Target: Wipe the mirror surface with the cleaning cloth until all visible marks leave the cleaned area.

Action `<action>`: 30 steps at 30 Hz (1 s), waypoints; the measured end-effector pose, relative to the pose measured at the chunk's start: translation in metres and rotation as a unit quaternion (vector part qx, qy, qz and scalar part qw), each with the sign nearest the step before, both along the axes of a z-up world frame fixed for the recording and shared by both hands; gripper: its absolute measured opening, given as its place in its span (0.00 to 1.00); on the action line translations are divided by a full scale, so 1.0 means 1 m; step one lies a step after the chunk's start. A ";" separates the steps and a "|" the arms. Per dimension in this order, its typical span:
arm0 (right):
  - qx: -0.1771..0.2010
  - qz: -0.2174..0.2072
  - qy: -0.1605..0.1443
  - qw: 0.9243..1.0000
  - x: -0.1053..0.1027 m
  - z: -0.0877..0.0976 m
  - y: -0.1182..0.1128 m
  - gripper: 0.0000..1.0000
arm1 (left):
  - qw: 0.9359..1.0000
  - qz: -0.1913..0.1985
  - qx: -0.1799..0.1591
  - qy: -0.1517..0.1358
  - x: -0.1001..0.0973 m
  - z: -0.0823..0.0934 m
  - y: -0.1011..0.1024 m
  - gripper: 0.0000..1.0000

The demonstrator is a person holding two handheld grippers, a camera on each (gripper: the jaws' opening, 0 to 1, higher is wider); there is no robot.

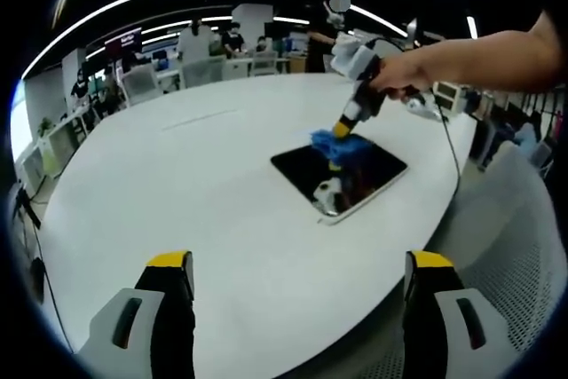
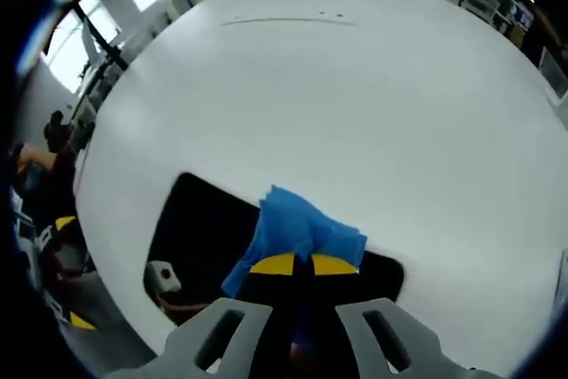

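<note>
- In the left gripper view, our left gripper (image 1: 297, 277) hangs over the near edge of the white table (image 1: 177, 175), its 2 yellow-tipped jaws spread wide with nothing between them.
- Farther along the table lies the mirror (image 1: 342, 179), a dark rounded rectangle flat on the top, well apart from our left gripper.
- Our right gripper (image 1: 342, 130) comes down onto the mirror's far edge, held by a hand (image 1: 399, 77), with the blue cloth (image 1: 337, 146) bunched under its tip.
- In the right gripper view, our right gripper (image 2: 297, 265) has its 2 jaws pinched on the cloth (image 2: 297, 228), which rests on the mirror (image 2: 200, 228).
- Beyond the table we see chairs (image 1: 142, 84) and people standing.
</note>
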State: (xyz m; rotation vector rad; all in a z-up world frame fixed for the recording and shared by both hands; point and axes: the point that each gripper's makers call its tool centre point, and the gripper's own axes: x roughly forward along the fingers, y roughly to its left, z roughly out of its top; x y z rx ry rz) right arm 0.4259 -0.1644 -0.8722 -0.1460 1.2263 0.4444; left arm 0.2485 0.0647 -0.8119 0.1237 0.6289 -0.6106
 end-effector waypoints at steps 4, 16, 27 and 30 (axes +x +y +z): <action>0.006 -0.007 0.003 1.000 0.003 -0.002 0.000 0.00 | 1.000 0.000 0.001 0.001 0.000 0.000 0.000 0.99; 0.012 -0.035 -0.005 0.999 -0.014 0.002 0.002 0.00 | 1.000 -0.001 0.002 0.001 0.000 -0.001 0.000 0.99; 0.021 -0.037 -0.023 0.999 -0.032 0.000 0.001 0.00 | 1.000 -0.005 0.001 0.004 -0.001 -0.001 -0.002 0.98; 0.028 -0.043 -0.016 0.999 -0.038 -0.001 0.001 0.00 | 1.000 -0.007 0.002 0.004 -0.001 -0.002 -0.002 0.98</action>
